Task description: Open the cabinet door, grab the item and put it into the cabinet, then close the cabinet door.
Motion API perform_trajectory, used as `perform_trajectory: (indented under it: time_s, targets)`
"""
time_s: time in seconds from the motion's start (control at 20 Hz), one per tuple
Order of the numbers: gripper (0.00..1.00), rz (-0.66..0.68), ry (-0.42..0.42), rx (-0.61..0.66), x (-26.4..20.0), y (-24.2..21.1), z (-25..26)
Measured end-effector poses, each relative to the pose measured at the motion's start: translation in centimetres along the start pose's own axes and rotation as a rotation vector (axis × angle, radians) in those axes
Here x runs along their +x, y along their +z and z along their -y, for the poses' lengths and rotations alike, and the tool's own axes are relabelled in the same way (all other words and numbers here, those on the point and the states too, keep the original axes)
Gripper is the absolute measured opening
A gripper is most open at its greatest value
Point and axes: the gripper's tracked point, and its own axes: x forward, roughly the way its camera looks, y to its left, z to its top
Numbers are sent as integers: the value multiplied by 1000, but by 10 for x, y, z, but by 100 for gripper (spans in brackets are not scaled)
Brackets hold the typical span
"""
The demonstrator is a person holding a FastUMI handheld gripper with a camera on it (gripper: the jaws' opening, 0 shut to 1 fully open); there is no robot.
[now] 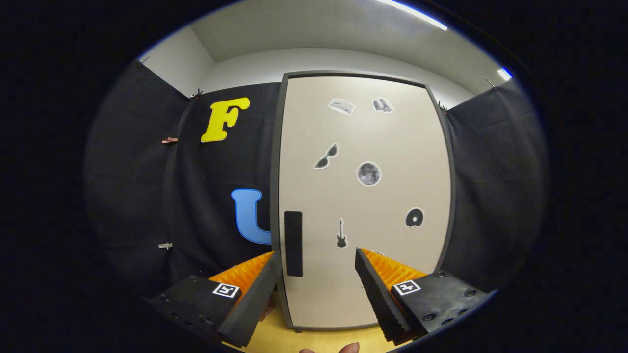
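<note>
Spread, empty tongs [316, 274] just short of closed cabinet door [365, 196], black handle [293, 243] between their tips.

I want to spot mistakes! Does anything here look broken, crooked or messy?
Nothing stands out. The cabinet door is shut and sits straight in its frame, its stickers flat. The black handle looks whole. The tongs are open just in front of it.

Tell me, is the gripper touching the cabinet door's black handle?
Apart. In the gripper view the open gripper frames the handle, with door surface visible between each fingertip and it.
</note>
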Motion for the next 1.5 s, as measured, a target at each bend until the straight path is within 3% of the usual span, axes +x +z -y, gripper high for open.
perform_trajectory:
  time_s: [0.45,0.6,0.7,0.9,0.95,1.1,1.5]
  targets:
    - [97,-61,-28,30,97,-34,-38]
    - [79,-54,-42,39,110,-37,-41]
    - [73,-41,-105,-6,115,-37,-27]
    - [35,-34,-104,-22,113,-38,-24]
    - [35,-47,-98,-2,113,-39,-24]
    - [21,-57,-82,-17,112,-40,-24]
    - [21,-86,5,21,86,-36,-21]
